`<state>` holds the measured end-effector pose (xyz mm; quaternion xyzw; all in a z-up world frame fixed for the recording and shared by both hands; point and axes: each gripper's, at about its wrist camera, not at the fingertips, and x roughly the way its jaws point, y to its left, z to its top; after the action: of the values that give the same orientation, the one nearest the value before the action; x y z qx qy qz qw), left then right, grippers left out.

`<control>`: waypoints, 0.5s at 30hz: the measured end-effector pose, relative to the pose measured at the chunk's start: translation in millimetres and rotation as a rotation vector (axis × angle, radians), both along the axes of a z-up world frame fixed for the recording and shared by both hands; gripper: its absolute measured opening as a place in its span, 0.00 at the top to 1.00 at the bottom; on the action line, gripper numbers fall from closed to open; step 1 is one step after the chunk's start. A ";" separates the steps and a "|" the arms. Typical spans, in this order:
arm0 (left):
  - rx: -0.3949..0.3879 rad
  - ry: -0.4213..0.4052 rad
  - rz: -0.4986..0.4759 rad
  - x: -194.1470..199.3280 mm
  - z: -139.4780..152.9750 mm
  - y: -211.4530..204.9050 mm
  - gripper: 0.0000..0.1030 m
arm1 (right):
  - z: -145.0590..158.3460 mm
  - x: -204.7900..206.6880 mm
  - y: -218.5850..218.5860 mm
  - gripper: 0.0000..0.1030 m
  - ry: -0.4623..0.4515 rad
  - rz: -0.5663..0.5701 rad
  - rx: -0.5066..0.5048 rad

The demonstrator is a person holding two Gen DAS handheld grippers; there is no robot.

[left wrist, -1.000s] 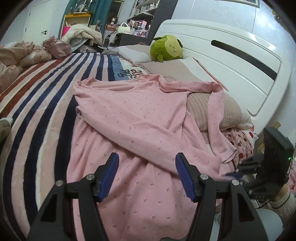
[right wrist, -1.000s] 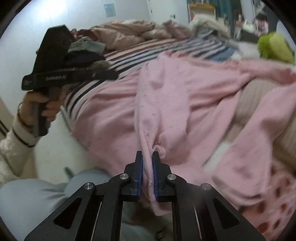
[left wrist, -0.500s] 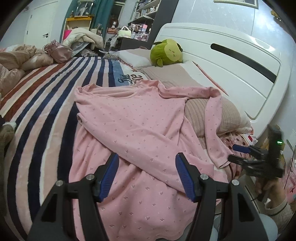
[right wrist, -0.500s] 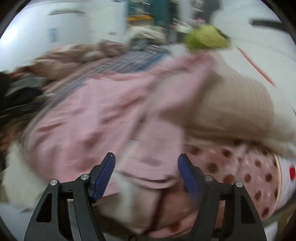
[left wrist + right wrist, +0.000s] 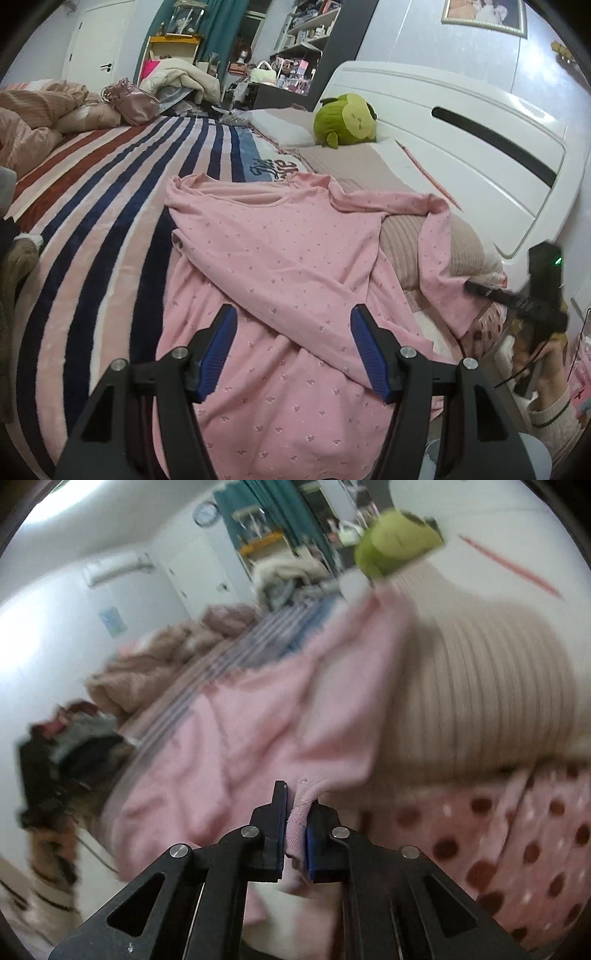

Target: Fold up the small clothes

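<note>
You are early in the fold. The pink long-sleeved top (image 5: pixel 280 266) lies spread across the striped blanket (image 5: pixel 92 206) on the bed, neckline toward the headboard (image 5: pixel 461 122). One fold crosses its body on a slant, but the hem end hangs rumpled toward you over the bed's edge, and the far sleeve (image 5: pixel 436 240) is draped over a ribbed pillow (image 5: pixel 402 236). Nothing yet reads as a tidy rectangle, so by my judgement both sleeves and the crosswise folds are left.

Your left gripper (image 5: pixel 291 343) hovers over the lower body of the top with its jaws wide apart and nothing between them. Your right gripper (image 5: pixel 295 823) has its jaws nearly together, pinching the cuff of that sleeve, beside the pillow and above a polka-dot sheet (image 5: pixel 517 830). This view is blurred, so I cannot tell how much cloth is caught.

As for containers, I see no basket, bin or drawer for folded clothes. The only ones are a pink handbag (image 5: pixel 129 103) and a pale one on distant shelves, contents hidden.
</note>
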<state>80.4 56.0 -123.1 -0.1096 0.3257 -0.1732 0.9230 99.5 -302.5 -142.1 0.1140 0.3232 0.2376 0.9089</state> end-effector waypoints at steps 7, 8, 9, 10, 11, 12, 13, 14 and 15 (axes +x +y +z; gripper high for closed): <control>-0.066 -0.049 0.027 -11.8 4.2 31.4 0.42 | 73.7 -12.9 78.7 0.97 -0.128 0.195 0.048; -0.066 -0.056 0.035 -14.0 5.5 36.3 0.42 | 78.8 -11.4 96.1 0.97 -0.135 0.236 0.038; -0.065 -0.064 0.047 -16.9 7.4 44.2 0.42 | 81.3 -11.1 117.1 0.97 -0.135 0.283 0.028; -0.062 -0.072 0.063 -20.9 9.6 53.3 0.42 | 80.1 -9.0 138.9 0.97 -0.120 0.338 0.021; -0.059 -0.078 0.074 -24.0 11.1 60.3 0.42 | 74.9 -3.7 163.8 0.97 -0.089 0.405 0.015; -0.053 -0.085 0.092 -29.0 12.8 71.1 0.41 | 70.0 -0.7 180.2 0.97 -0.066 0.445 0.011; -0.048 -0.086 0.102 -32.0 13.5 77.5 0.39 | 61.8 5.6 200.6 0.97 -0.020 0.512 0.004; -0.044 -0.085 0.109 -34.2 14.3 83.7 0.37 | 51.2 7.5 218.2 0.97 0.027 0.566 -0.009; -0.040 -0.084 0.114 -37.9 13.9 89.8 0.37 | 37.3 12.8 236.8 0.96 0.079 0.613 -0.030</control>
<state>42.5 145.8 -109.3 -0.1389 0.2762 -0.1315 0.9419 112.4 -65.7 -104.9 0.0068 0.3810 0.4911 0.7833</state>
